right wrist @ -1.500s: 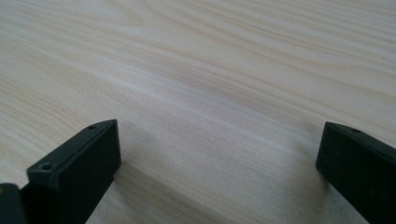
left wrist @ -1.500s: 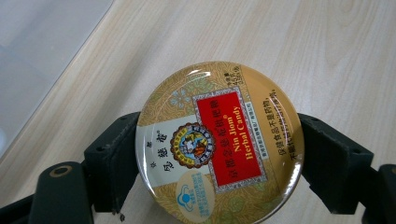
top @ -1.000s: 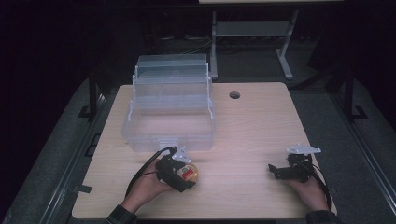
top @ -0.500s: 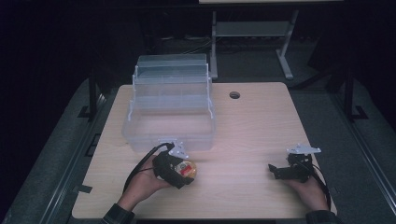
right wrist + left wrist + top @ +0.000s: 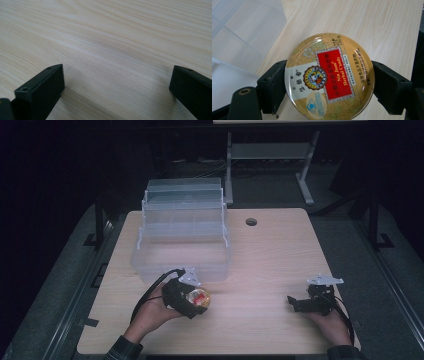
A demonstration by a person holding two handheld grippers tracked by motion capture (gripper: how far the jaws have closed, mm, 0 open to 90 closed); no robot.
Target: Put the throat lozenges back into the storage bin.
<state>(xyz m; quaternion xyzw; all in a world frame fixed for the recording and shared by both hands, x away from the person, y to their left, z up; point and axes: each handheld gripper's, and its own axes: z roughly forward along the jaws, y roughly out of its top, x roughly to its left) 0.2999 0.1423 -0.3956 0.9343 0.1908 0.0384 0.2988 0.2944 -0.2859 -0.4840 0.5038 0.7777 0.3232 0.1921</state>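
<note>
Candy tin [image 5: 329,78] — between left gripper [image 5: 329,86] jaws

A clear plastic tiered storage box [image 5: 181,237] stands open toward the far left corner of the pale wooden bench [image 5: 280,260]; a round cable hole [image 5: 251,222] sits near its far edge.

Tiered box [image 5: 182,237] stood at the desk's [image 5: 280,255] rear left, candy tin [image 5: 198,299] before it, right gripper [image 5: 299,304] far right, near front edge.

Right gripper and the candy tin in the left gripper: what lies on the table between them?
Nothing: in the high view the stretch of table between the right gripper and the tin is bare wood.
</note>
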